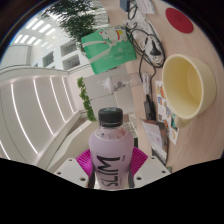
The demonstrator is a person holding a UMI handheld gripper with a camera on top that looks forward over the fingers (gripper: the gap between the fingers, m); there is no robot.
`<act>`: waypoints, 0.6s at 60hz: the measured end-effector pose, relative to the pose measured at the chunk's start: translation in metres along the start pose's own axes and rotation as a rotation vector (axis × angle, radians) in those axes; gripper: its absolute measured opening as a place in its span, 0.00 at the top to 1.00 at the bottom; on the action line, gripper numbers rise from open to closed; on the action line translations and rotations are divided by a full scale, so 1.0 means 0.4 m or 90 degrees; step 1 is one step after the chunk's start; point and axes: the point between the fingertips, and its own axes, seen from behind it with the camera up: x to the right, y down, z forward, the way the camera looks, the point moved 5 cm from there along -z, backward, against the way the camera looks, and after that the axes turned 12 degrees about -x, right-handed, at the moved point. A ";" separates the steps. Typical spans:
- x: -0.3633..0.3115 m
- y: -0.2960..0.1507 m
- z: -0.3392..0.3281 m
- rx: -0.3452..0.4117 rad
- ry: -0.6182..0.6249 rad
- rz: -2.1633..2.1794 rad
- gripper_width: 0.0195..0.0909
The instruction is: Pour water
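A bottle point(108, 155) with a dark cap and a pale pink label reading "SLIM" stands between the fingers of my gripper point(111, 160). Both pink pads point(137, 154) press against its sides, so the gripper is shut on it, and the whole view is tilted. Beyond the bottle, up to the right, a pale yellow bowl point(187, 82) sits on the desk with nothing visible inside it. The bottle's lower part is hidden below the fingers.
A green bag or cloth point(105, 48) lies past the bottle with black cables point(148, 45) beside it. A red round thing point(180, 19) lies beyond the bowl. Small items and papers point(155, 110) clutter the desk near the bowl. A white slatted surface point(35, 105) is at the left.
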 end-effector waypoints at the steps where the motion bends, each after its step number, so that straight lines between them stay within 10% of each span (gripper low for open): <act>1: 0.003 -0.013 -0.005 0.000 -0.014 0.028 0.65; 22: 0.065 -0.083 -0.085 0.014 -0.150 0.308 0.64; 36: -0.019 -0.076 -0.026 -0.006 -0.002 0.098 0.64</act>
